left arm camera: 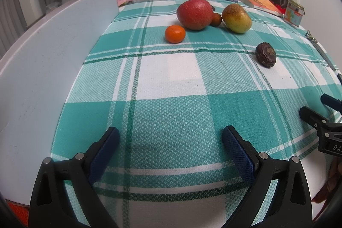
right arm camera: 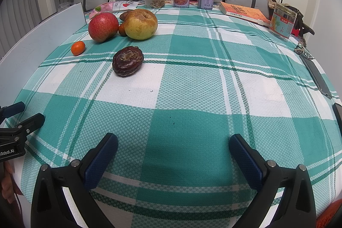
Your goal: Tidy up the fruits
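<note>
- Both grippers hover over the counter's near edge: left gripper (left arm camera: 171, 155) and right gripper (right arm camera: 173, 161), jaws spread wide, holding nothing.
- The dark fruit (right arm camera: 127, 64) lies alone mid-counter, nearest the right gripper; I'd take it first, closing gently across its width.
- Further back toward the left edge sit the mandarin (left arm camera: 174, 34), apple (left arm camera: 195, 13) and pear (left arm camera: 236, 18), the last two close together; approach from above to avoid nudging either.

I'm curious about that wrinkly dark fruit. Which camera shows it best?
The right wrist view: the dark fruit sits closer and larger, its puckered top visible. In the left wrist view it is smaller, off to the right.
</note>
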The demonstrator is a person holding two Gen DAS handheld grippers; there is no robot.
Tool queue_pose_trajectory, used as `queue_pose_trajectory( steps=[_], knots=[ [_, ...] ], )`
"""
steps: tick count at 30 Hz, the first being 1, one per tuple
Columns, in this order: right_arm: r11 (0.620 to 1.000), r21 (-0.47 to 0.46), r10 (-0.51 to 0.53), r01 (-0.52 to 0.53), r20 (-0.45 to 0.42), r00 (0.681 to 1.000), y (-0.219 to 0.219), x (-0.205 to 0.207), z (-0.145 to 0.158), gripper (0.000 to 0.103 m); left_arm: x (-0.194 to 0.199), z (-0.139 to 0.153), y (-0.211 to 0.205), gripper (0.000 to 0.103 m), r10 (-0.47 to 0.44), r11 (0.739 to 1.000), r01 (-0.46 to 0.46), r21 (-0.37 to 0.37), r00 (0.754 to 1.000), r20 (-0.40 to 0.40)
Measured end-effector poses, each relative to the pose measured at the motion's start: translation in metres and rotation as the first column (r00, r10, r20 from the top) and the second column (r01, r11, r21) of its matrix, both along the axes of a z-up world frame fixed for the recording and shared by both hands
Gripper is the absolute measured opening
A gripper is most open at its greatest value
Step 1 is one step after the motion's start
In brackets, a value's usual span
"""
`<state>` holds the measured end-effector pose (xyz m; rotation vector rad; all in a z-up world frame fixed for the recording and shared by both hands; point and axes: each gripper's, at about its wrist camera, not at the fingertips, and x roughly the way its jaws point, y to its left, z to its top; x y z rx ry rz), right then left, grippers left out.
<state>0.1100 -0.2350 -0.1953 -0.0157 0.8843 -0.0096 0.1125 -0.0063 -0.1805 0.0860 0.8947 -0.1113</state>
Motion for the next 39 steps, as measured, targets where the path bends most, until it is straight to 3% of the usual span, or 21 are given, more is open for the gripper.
queue_pose_trajectory(
  steps=[8,11,15,20,22,23,25,26,27,29,34,39],
  knots=[
    [1.000,0.001,0.001,-0.001,0.000,1.000,0.000,0.000,0.000,0.103,0.011,0.004,0.006,0.098,-0.017,0.999,0.014,-0.045,0.998,-0.064],
    [1.000,0.000,0.000,0.000,0.000,1.000,0.000,0.000,0.000,0.103,0.035,0.014,0.009,0.097,-0.065,0.990,0.053,-0.134,0.994,-0.087],
    [1.000,0.000,0.002,-0.002,-0.001,1.000,0.000,0.000,0.000,0.103,0.082,0.028,0.009,0.097,-0.064,0.983,0.049,-0.176,0.995,-0.075],
    [1.000,0.000,0.001,-0.001,0.000,1.000,0.000,0.000,0.000,0.103,0.135,0.018,-0.004,0.095,-0.051,0.993,0.043,-0.112,0.996,-0.068],
    [1.000,0.000,0.001,-0.001,0.000,1.000,0.000,0.000,0.000,0.103,0.146,0.013,-0.006,0.087,-0.043,0.993,0.035,-0.115,0.997,-0.067],
    [1.000,0.000,0.001,-0.001,0.000,1.000,0.000,0.000,0.000,0.103,0.151,0.010,-0.007,0.076,-0.046,0.992,0.038,-0.118,0.996,-0.070],
    [1.000,0.000,0.001,-0.001,0.000,1.000,0.000,0.000,0.000,0.103,0.155,0.011,-0.010,0.063,-0.044,0.995,0.041,-0.091,0.998,-0.035],
    [1.000,0.000,0.001,-0.001,0.000,1.000,0.000,0.000,0.000,0.103,0.156,0.011,-0.010,0.038,-0.054,0.994,0.051,-0.101,0.998,-0.026],
    [1.000,0.000,0.001,-0.001,0.000,1.000,0.000,0.000,0.000,0.103,0.156,0.013,-0.009,0.031,-0.062,0.991,0.059,-0.116,0.998,-0.021],
    [1.000,0.000,0.001,-0.001,0.000,1.000,0.000,0.000,0.000,0.103,0.151,0.018,-0.006,0.031,-0.067,0.989,0.065,-0.133,0.998,-0.006],
    [1.000,-0.001,0.000,0.000,0.000,1.000,0.000,0.001,0.000,0.103,0.115,0.026,0.001,0.031,-0.108,0.990,0.106,-0.093,0.994,-0.012],
    [1.000,0.000,-0.002,0.002,0.000,1.000,-0.001,0.001,0.000,0.103,0.073,0.024,0.022,0.034,-0.087,0.994,0.085,-0.071,0.996,-0.030]
  ],
)
